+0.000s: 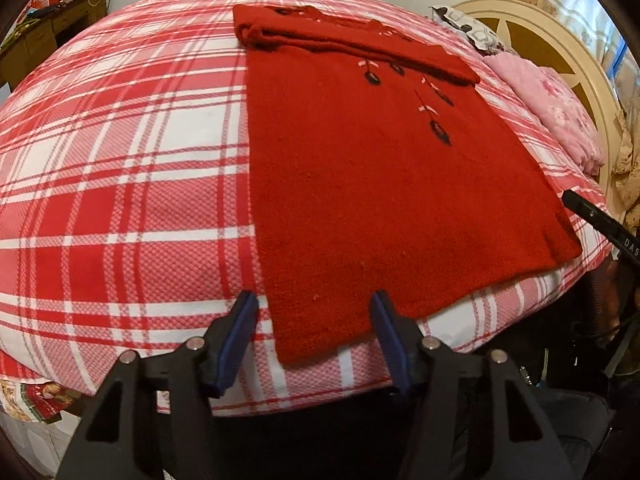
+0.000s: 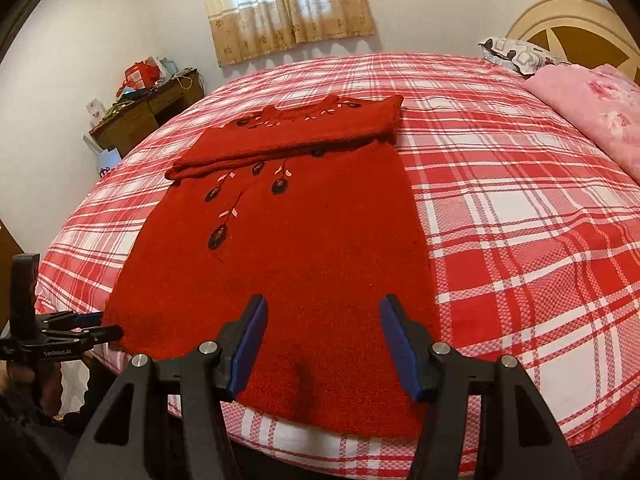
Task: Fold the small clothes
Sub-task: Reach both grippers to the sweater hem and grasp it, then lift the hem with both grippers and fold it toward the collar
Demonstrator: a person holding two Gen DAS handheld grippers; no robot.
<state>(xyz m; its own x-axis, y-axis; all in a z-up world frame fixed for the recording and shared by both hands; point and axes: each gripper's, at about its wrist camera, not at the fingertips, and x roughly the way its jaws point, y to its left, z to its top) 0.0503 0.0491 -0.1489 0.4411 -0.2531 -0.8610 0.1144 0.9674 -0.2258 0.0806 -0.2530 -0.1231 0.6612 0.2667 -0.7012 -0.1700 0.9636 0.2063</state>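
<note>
A small red knitted sweater [image 1: 360,184] with dark embroidered flowers lies flat on the plaid bed, sleeves folded across the chest near the collar; it also shows in the right wrist view [image 2: 288,264]. My left gripper [image 1: 314,308] is open, hovering over the hem's left corner at the bed's near edge, holding nothing. My right gripper [image 2: 322,314] is open, just above the hem's right part, holding nothing. The left gripper [image 2: 86,326] also shows at the left edge of the right wrist view, by the hem corner. Part of the right gripper's body [image 1: 600,220] shows at the left wrist view's right edge.
The bed has a red and white plaid sheet [image 2: 520,220]. A pink floral quilt [image 2: 592,116] and a patterned pillow [image 2: 516,54] lie by the cream headboard [image 2: 576,24]. A cluttered wooden desk [image 2: 144,112] stands beyond the bed's far left, under a curtained window [image 2: 288,4].
</note>
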